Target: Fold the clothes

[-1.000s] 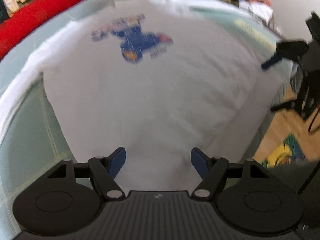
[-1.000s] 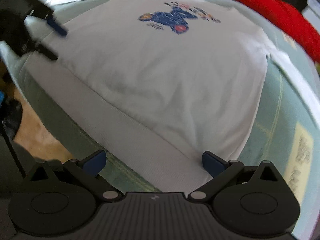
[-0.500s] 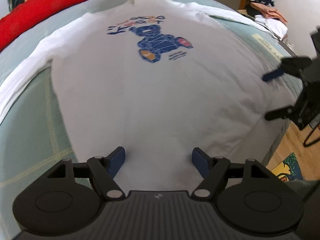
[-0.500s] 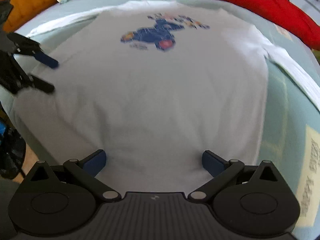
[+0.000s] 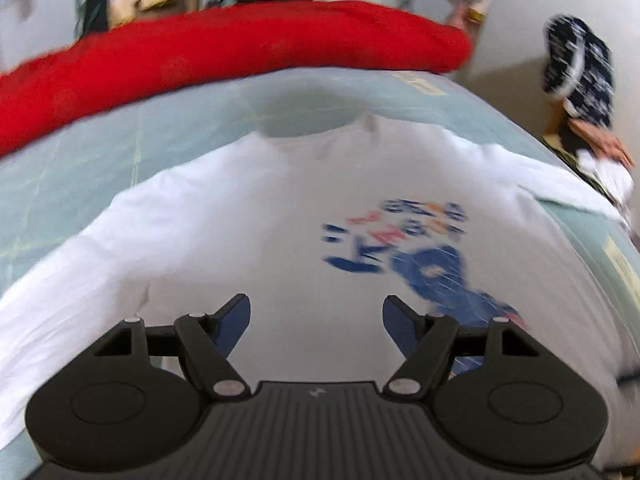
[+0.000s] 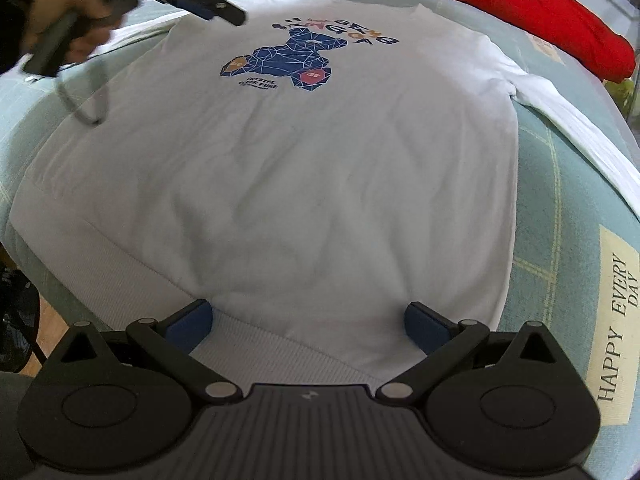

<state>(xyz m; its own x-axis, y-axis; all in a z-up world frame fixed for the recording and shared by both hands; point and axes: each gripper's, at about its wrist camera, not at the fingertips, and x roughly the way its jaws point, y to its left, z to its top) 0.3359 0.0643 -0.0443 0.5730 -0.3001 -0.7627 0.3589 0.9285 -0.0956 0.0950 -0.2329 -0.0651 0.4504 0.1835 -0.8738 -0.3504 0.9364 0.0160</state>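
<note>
White cotton, long-sleeved, the sweatshirt (image 6: 304, 184) lies spread flat and face up on a pale green checked bedsheet (image 6: 560, 184). Its ribbed hem (image 6: 132, 280) runs along the near edge of the bed in the right wrist view, and its round neckline (image 5: 308, 136) points toward the far side. On the chest sits a blue geometric bear print (image 6: 288, 60) with lettering above and below it; in the left wrist view the same print is smeared by motion blur. One sleeve (image 6: 576, 132) stretches out along the sheet to the right in the right wrist view, the other (image 5: 60, 280) lies out to the left in the left wrist view.

Over the hem hangs the right gripper (image 6: 308, 320), tilted steeply down, its blue-padded jaws wide apart with nothing between them but the cloth lying below. Over the chest, just beside the print, the left gripper (image 5: 316, 320) also stands open and empty. From the right wrist view it shows blurred at the upper left, carried in a hand (image 6: 76, 20) near the shoulder of the garment.

Beyond the neckline a red blanket (image 5: 224, 48) lies bunched along the far edge of the bed. A cream label (image 6: 616, 328) printed "HAPPY EVERY DAY" is sewn on the sheet at the right. A dark patterned garment (image 5: 580, 60) hangs beyond the bed at the right of the left wrist view.
</note>
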